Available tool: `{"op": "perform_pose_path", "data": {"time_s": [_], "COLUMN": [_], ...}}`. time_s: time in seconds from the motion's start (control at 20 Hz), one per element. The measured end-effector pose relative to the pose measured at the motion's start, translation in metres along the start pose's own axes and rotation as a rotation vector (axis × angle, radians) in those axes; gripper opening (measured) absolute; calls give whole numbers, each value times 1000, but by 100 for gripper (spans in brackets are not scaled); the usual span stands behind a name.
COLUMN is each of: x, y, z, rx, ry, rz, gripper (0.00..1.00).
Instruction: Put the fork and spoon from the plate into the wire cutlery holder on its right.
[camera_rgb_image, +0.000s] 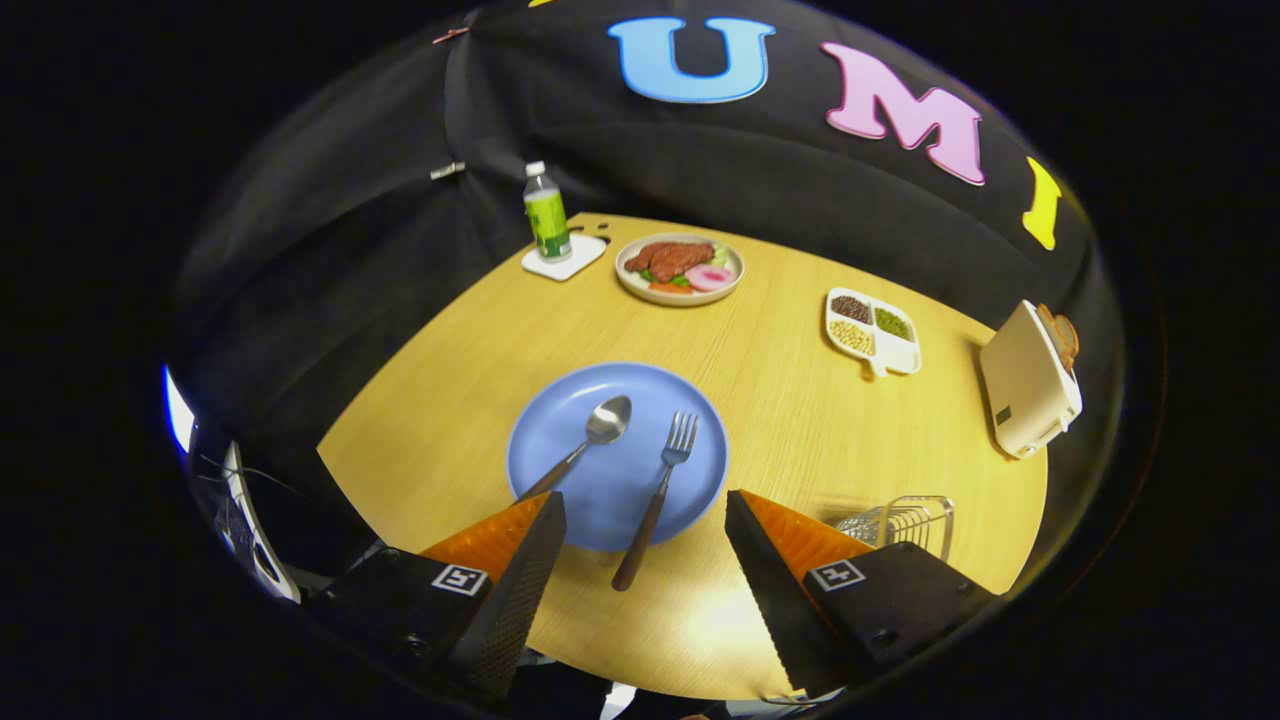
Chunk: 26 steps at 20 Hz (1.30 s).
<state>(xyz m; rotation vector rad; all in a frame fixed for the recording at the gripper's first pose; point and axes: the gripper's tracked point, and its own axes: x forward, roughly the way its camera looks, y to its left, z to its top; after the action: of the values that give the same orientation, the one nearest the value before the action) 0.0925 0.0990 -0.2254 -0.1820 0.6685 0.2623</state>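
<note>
A blue plate (600, 420) lies on the wooden table just ahead of my fingers. On it rest a spoon (590, 440) on the left and a fork (660, 480) on the right, both with dark brown handles pointing toward me. The fork's handle end hangs over the plate's near rim, between my fingertips. My gripper (645, 505) is open and hovers above the plate's near edge, holding nothing. The wire cutlery holder (905, 522) stands to the right of the plate, partly hidden behind my right finger (770, 570).
Beyond the plate sit a dish of food (680, 268), a green-labelled bottle (546, 212) on a white coaster, and a divided white tray of beans (872, 330). A cream toaster (1030, 385) stands near the table's right edge. Bare tabletop (780, 400) lies between plate and tray.
</note>
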Motion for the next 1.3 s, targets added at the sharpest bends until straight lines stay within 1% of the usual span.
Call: {"op": "perform_pose_path", "data": {"time_s": [0.2, 0.35, 0.45, 0.5, 0.55, 0.6, 0.65, 0.7, 0.75, 0.8, 0.85, 0.9, 1.0, 1.05, 1.1, 1.3], "x": [40, 61, 73, 78, 82, 86, 88, 91, 92, 93, 94, 95, 94, 96, 98, 94], "y": [3, 7, 4, 0, -1, -2, -2, -1, -1, -1, -2, -1, 1, -1, 3, 4], "z": [-16, -27, -29, -30, -33, -35, -38, -39, -39, -40, -42, -45, -47, -47, -45, -46], "rx": [-42, -7, -3, -12, -15, -8, 6, 22, 31, 28, 22, 24, 53, 79, 106, 202], "ry": [90, 156, 177, 186, 199, 216, 235, 246, 254, 259, 267, 278, 302, 306, 310, 332], "rz": [-4, 9, -2, -14, -22, -25, -28, -28, -30, -36, -40, -38, -19, -26, -1, 65], "gripper": [95, 92, 86, 81, 78, 73, 70, 62, 59, 51, 46, 37, 36, 30, 17, 8]}}
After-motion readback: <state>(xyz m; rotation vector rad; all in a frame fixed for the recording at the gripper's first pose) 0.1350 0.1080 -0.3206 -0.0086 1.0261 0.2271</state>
